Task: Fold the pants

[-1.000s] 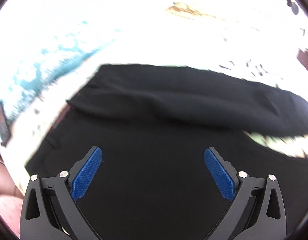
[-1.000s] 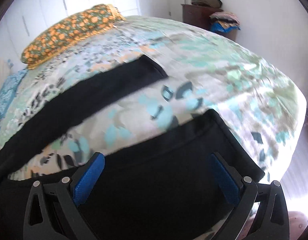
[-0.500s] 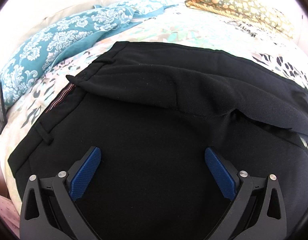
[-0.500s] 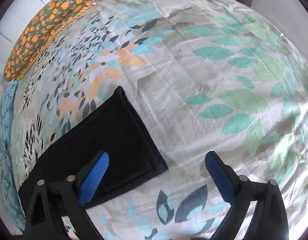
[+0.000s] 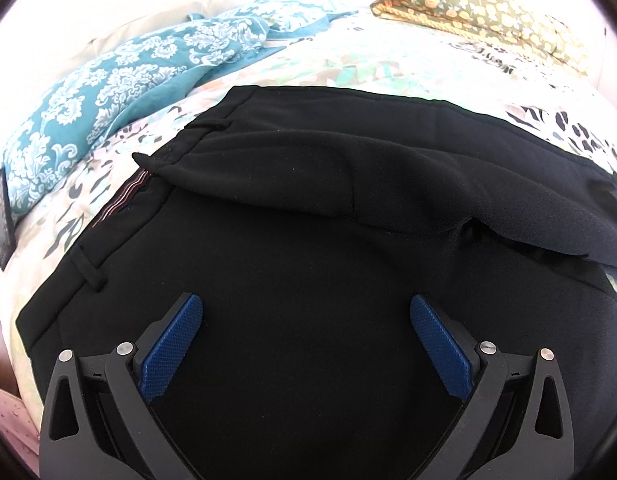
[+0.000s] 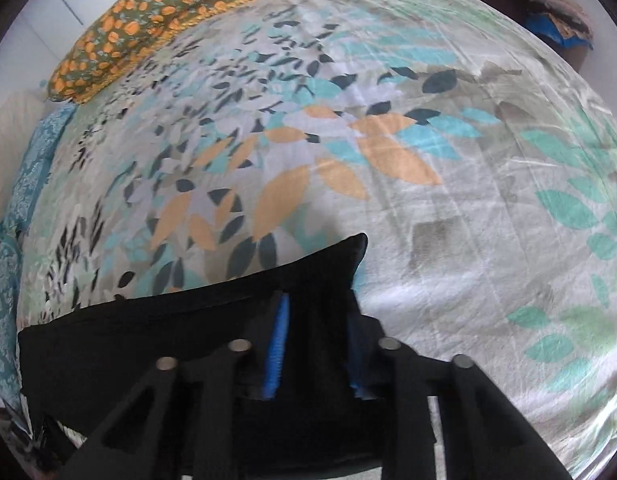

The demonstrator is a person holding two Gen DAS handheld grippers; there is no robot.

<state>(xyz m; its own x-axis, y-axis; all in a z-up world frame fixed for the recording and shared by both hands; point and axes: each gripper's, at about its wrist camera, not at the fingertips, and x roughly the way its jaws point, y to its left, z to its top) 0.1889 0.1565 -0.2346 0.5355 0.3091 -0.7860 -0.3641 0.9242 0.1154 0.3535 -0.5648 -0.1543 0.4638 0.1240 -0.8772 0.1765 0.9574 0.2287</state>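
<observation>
Covering pretty much everything ahead of both tools is the bed (image 6: 448,208), with its leafy teal, orange and grey sheet stretching far out in front of the right gripper (image 6: 314,344). The black pants (image 5: 308,248) come next size-wise: from the left wrist view they lie flat right under and ahead of the left gripper (image 5: 306,340), waistband off to its left, and one section is flopped over the other further ahead, making a long ridge that runs out to the right. From the right wrist view, a leg end of the pants (image 6: 212,332) sits right at the fingers, with one corner poking up ahead of the tool. A teal damask pillow (image 5: 120,92) is off ahead and to the left of the left gripper, just beside the waistband edge. An orange-flowered pillow (image 6: 148,28) sits well ahead and to the left of the right gripper, at the far side of the bed. There's a belt loop (image 5: 90,270) just ahead-left of the left finger. The left gripper is released, blue pads spread wide with nothing but fabric lying beneath them. The right gripper is clenched on the pants leg, with black cloth bunched between the pads.
</observation>
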